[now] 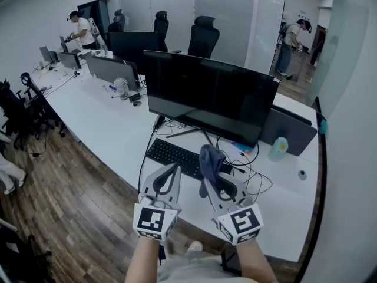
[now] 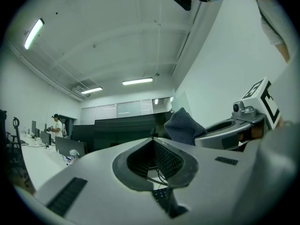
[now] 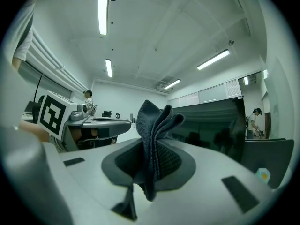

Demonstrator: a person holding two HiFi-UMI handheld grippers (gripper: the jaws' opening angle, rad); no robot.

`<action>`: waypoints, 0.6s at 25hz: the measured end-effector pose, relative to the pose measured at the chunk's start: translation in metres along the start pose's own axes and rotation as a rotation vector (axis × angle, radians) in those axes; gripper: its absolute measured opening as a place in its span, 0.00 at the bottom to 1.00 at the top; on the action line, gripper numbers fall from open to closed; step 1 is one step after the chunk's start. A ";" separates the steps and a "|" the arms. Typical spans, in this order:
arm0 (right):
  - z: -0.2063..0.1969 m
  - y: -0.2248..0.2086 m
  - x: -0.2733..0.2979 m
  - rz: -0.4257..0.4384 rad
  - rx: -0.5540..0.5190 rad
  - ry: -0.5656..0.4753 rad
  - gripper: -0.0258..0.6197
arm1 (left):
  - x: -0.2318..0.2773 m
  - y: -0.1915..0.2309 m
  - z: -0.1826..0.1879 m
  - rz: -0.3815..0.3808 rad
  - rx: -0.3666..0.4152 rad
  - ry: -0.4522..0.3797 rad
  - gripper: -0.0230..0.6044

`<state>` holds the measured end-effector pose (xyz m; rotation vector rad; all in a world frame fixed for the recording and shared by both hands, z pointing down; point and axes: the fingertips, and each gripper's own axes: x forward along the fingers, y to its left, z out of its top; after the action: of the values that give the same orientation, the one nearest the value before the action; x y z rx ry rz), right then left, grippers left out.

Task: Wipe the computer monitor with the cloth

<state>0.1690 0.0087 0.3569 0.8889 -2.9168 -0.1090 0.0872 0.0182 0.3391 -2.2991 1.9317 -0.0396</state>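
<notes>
Nearest, the right gripper (image 1: 213,184) is clamped on a bunched dark cloth (image 1: 211,160), while the left gripper (image 1: 175,170) beside it has its jaws together on nothing. Both hover above the keyboard (image 1: 171,155), short of the monitor (image 1: 212,96) beyond, so the wiping looks not yet begun

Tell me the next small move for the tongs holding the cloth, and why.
Probably carry the right tongs up and forward until the cloth meets the monitor. These tongs are shut on the bunched cloth, which sits above the keyboard, short of the dark screen, so nothing is wiping yet. The left tongs are shut and empty.
</notes>
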 end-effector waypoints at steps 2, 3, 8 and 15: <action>0.000 -0.006 0.010 0.006 0.001 0.009 0.14 | 0.012 0.007 -0.002 -0.003 0.002 0.003 0.05; 0.000 -0.009 0.015 0.011 0.006 0.013 0.14 | 0.018 0.011 -0.004 -0.004 0.001 0.008 0.05; 0.019 -0.025 0.031 0.046 0.034 -0.037 0.14 | 0.046 0.027 0.001 -0.013 -0.004 -0.004 0.05; 0.023 -0.033 0.052 0.053 -0.029 -0.042 0.14 | 0.066 0.045 0.000 -0.017 0.002 -0.021 0.05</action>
<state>0.1417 -0.0473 0.3345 0.8135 -2.9672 -0.1683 0.0547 -0.0542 0.3287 -2.3056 1.9006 -0.0187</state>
